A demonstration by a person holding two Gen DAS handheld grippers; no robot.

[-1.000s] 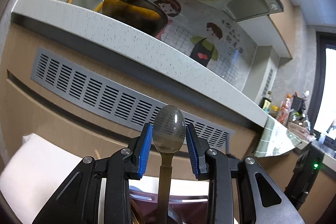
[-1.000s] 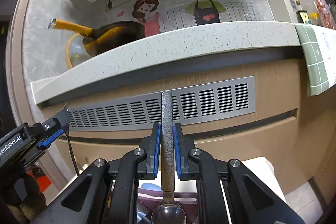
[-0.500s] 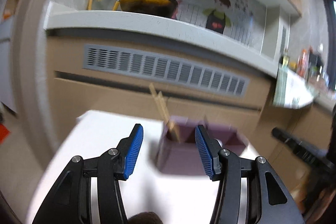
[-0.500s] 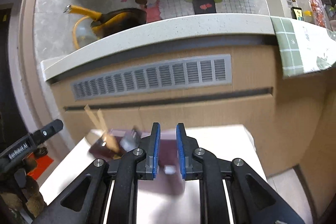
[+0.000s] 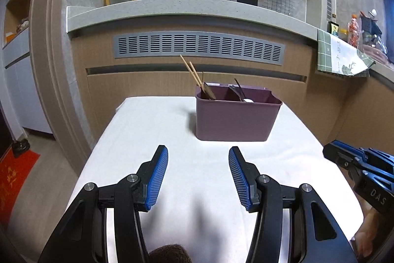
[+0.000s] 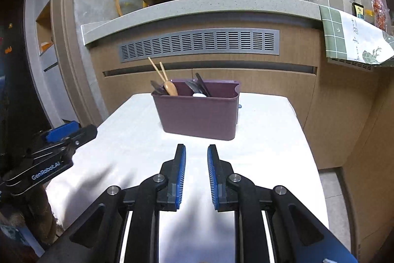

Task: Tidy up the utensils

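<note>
Left gripper (image 5: 198,176): nearest, fingers spread wide, holding nothing.
Right gripper (image 6: 196,176): fingers a narrow gap apart, also empty.
Bench (image 5: 152,139): white top bare of loose utensils (as far as both views reach).
Purple caddy (image 5: 236,120): farther back on the bench, holding chopsticks (image 5: 190,70), a wooden spoon (image 6: 170,88) and dark-handled pieces.
Progress: sorting looks finished, or nearly so; nothing seems left to pick up.
</note>
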